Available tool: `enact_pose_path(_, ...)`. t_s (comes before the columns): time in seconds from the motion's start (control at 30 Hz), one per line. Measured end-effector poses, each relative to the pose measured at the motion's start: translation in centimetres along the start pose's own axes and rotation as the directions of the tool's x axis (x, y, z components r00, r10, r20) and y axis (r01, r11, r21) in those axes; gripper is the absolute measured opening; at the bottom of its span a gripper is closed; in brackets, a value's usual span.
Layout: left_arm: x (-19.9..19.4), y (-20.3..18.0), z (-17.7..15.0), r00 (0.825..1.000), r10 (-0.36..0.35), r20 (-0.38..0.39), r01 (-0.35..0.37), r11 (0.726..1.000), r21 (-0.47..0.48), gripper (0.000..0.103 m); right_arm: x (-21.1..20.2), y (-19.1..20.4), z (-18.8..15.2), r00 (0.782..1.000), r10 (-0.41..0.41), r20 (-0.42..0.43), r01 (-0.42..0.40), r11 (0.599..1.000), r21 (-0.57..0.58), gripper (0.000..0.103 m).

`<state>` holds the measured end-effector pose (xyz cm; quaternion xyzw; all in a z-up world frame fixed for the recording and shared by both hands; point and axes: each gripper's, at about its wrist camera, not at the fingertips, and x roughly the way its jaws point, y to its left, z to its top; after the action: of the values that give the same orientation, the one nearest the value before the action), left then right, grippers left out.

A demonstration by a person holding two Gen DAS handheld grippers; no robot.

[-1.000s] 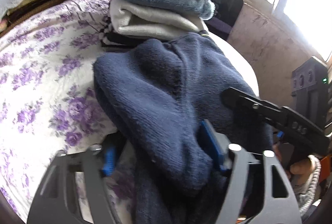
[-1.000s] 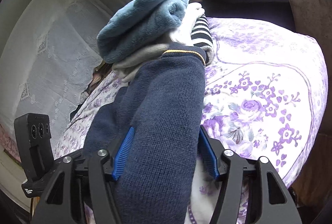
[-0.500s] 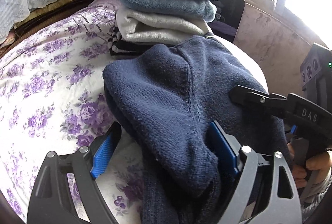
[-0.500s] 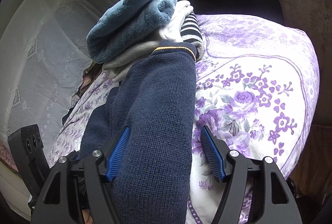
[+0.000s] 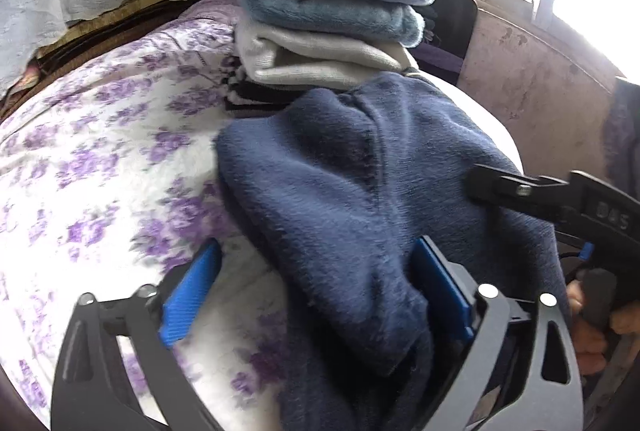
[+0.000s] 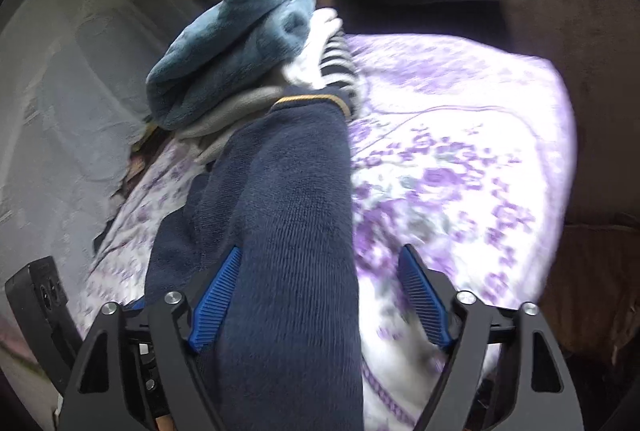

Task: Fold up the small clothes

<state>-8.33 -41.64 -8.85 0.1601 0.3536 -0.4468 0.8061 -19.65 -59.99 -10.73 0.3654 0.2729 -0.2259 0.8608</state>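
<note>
I see the dark navy knitted sweater (image 5: 360, 191) lying on the purple-flowered white bedspread (image 5: 100, 159), filling the frame's centre. My left gripper (image 5: 316, 287) is opening: the sweater's fold touches only its right pad. My right gripper (image 6: 320, 299) is opening too, the sleeve against its left pad only. Just beyond, upper centre, stands a stack of folded clothes (image 5: 328, 23), the fluffy teal one on top.
</note>
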Motion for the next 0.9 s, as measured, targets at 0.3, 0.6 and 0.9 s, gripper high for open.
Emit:
enact_pose_path(0.3,-5.7,1.2,-0.4,0.999,-0.019,0.045,0.023,0.994,-0.102,0.098,-7.9,5.2,-2.8,0.967,-0.229,0.107,0.244,0.958,-0.15,0.098)
enact_pose_path(0.6,-8.7,-2.5,-1.5,0.998,0.036,0.041,-0.037,0.999,0.028,0.098,-10.9,5.6,-4.5,0.946,-0.31,0.09,0.321,0.936,-0.147,0.099)
enact_pose_path(0.9,-10.3,-3.1,-1.8,0.997,0.061,0.043,-0.063,0.997,0.033,0.098,-12.6,7.5,-4.9,0.956,-0.268,0.122,0.289,0.935,-0.206,0.099)
